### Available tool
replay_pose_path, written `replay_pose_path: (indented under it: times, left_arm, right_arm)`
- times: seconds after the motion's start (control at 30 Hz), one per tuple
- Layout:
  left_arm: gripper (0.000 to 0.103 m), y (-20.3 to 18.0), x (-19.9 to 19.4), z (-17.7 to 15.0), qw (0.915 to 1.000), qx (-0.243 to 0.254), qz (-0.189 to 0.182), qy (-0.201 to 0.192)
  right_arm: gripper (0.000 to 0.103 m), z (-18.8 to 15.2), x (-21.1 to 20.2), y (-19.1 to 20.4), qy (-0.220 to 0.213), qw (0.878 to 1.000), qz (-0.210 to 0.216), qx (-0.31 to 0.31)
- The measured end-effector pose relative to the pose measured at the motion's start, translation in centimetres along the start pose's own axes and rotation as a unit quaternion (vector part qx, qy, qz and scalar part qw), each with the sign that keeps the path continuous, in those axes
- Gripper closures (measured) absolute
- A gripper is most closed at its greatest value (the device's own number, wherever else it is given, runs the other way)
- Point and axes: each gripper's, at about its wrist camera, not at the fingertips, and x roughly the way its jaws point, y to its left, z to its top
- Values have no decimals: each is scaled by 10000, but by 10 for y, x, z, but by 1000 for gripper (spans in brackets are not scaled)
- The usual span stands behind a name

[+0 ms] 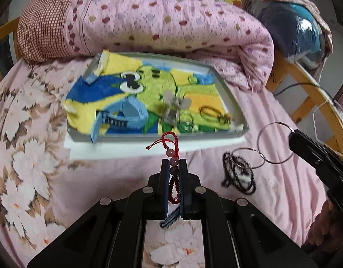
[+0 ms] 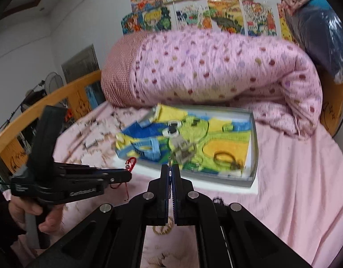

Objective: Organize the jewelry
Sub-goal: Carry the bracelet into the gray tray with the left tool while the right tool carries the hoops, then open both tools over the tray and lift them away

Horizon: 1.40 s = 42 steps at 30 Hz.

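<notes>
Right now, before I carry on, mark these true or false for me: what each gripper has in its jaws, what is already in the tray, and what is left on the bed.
1. The left gripper is shut on the red beaded bracelet. True.
2. The right gripper is open with nothing in it. False: its jaws are closed on a thin chain, which hangs below them.
3. The blue watch lies in the tray. True.
4. The tray is bare inside. False: a cartoon towel lines it.
5. The black bead string sits in the tray. False: it lies on the pink bedsheet, to the right of the left gripper.
</notes>
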Motion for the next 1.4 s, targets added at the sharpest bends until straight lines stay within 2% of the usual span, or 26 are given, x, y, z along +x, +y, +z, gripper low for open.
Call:
replay_pose_path:
  times: [0.23, 0.5, 0.73, 0.97, 1.2, 1.27, 1.3, 1.33, 1.37, 1.4]
  left_arm:
    - [98, 5, -2, 39, 9999, -37, 9, -107]
    - [98, 10, 25, 72, 9999, -1, 150, 20]
    - [98, 10, 69, 81, 9993, 110, 230, 270]
    - [98, 15, 103, 81, 9984, -13, 250, 508]
    - [97, 14, 107, 85, 9988, -77, 165, 463]
    - [93, 16, 106, 86, 9986, -147, 121, 490]
    - [83, 16, 105, 87, 9985, -185, 102, 496]
    - [66, 17, 103, 88, 9985, -242, 98, 488]
    - [58, 18, 100, 89, 9986, -290, 107, 421]
    - [53, 18, 96, 90, 9989, -306, 117, 334]
  right_arm:
    - [100, 33, 3, -7, -289, 9995, -6, -135]
    - [100, 61, 49, -35, -208, 9997, -153, 5]
    - [100, 49, 94, -67, 182, 9985, -368, 357]
    - [100, 24, 116, -93, 503, 9951, -376, 765]
    - [100, 14, 122, -108, 616, 9918, -447, 1022]
    - [93, 13, 121, -111, 636, 9910, -504, 1064]
    - [89, 13, 119, -113, 632, 9907, -533, 1080]
    - [78, 13, 116, -114, 610, 9905, -556, 1100]
    - [69, 13, 114, -114, 584, 9904, -561, 1121]
    - [67, 13, 111, -115, 553, 9902, -563, 1149]
